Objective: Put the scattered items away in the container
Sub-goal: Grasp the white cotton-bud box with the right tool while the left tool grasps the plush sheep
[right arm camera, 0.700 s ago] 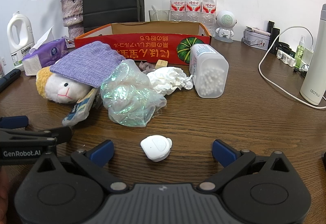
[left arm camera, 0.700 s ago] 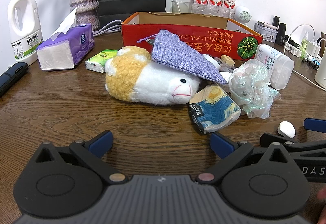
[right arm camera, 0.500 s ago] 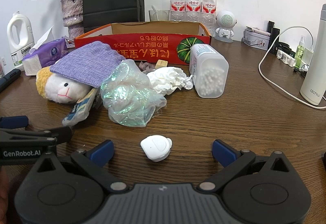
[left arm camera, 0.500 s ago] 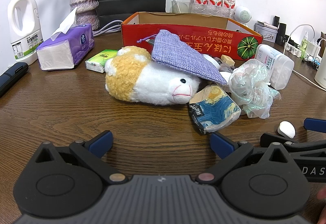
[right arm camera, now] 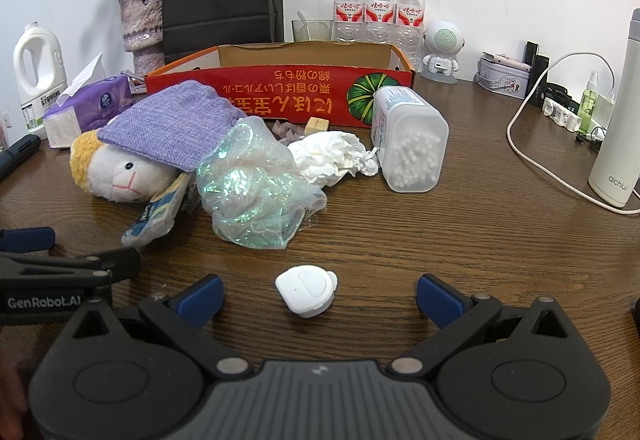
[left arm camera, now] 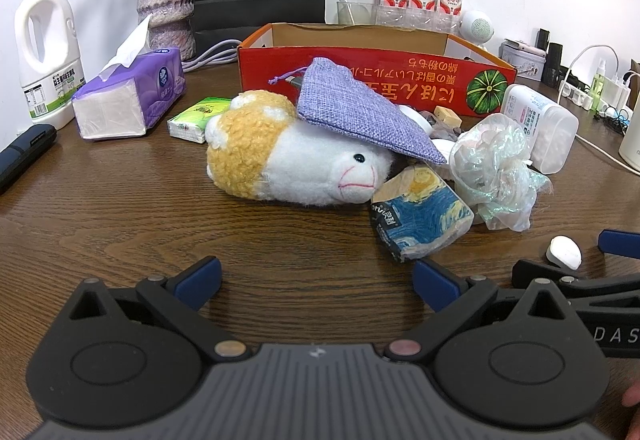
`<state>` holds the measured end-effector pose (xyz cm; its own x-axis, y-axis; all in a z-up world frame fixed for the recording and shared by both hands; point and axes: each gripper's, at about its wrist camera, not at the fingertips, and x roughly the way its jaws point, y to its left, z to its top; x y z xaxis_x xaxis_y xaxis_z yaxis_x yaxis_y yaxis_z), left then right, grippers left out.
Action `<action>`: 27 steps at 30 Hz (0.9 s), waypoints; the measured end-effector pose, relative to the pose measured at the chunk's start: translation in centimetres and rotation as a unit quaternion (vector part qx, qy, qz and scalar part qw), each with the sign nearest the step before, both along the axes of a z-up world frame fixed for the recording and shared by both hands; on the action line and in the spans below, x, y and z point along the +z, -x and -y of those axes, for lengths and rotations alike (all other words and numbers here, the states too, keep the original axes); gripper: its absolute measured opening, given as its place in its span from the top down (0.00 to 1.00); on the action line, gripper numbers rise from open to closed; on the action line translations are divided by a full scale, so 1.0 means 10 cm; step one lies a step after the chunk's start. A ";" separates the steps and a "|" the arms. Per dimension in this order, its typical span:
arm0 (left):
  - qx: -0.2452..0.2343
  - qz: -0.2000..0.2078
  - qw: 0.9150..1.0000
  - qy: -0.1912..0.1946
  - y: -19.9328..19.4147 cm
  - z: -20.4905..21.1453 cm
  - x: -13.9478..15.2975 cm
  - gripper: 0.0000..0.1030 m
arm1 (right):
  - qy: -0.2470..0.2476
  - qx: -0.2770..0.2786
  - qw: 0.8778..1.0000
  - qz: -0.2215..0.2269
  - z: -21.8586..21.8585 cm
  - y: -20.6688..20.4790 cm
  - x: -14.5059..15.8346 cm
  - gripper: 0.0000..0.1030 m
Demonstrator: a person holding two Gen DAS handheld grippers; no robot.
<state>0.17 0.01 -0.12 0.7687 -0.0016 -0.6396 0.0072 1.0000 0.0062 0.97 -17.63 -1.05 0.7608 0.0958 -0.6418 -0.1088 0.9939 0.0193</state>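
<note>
Left wrist view: nothing is seen changed vs. a moment ago, so tidying is judged not yet begun. The left hand-held gripper (left arm camera: 316,280) is held wide open, empty, over bare worktop (left arm camera: 120,224). The plush toy (left arm camera: 296,159), purple pouch (left arm camera: 360,115) etc. lie mid-worktop, outside the red box (left arm camera: 360,67) near the back edge.

Right wrist view: the right hand-held gripper (right arm camera: 320,294) is likewise open, w/ a small white case (right arm camera: 306,290) between its fingers, untouched. A white wall is seen behind.
</note>
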 end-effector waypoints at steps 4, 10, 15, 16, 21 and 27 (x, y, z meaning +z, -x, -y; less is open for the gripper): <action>-0.011 0.002 1.000 0.001 0.02 -0.02 0.01 0.00 | -0.001 0.005 1.000 -0.001 -0.02 -0.01 0.00 0.00; -0.021 0.052 0.998 0.023 0.00 -0.34 0.28 0.00 | 0.013 0.020 0.998 0.054 0.02 0.05 0.19 0.00; -0.015 0.069 0.997 0.011 -0.42 -0.56 0.40 0.00 | 0.010 0.019 0.998 0.064 0.07 -0.16 0.30 0.09; -0.008 0.061 0.998 0.020 -0.53 -0.61 0.40 0.00 | 0.011 0.014 0.997 0.069 0.10 -0.19 0.34 0.11; -0.013 0.007 0.997 0.075 -0.90 -0.73 0.36 0.10 | 0.010 -0.021 0.996 0.087 0.27 -0.48 0.46 0.11; -0.027 -0.033 0.997 0.069 -1.13 -0.60 0.31 0.49 | -0.009 -0.035 0.998 0.047 0.41 -1.03 0.38 0.30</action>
<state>11.49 5.99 3.01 0.7220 -0.1338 -0.6788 0.0568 0.9893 -0.1345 11.31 -21.71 2.78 0.8234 0.0516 -0.5651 -0.0416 0.9987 0.0306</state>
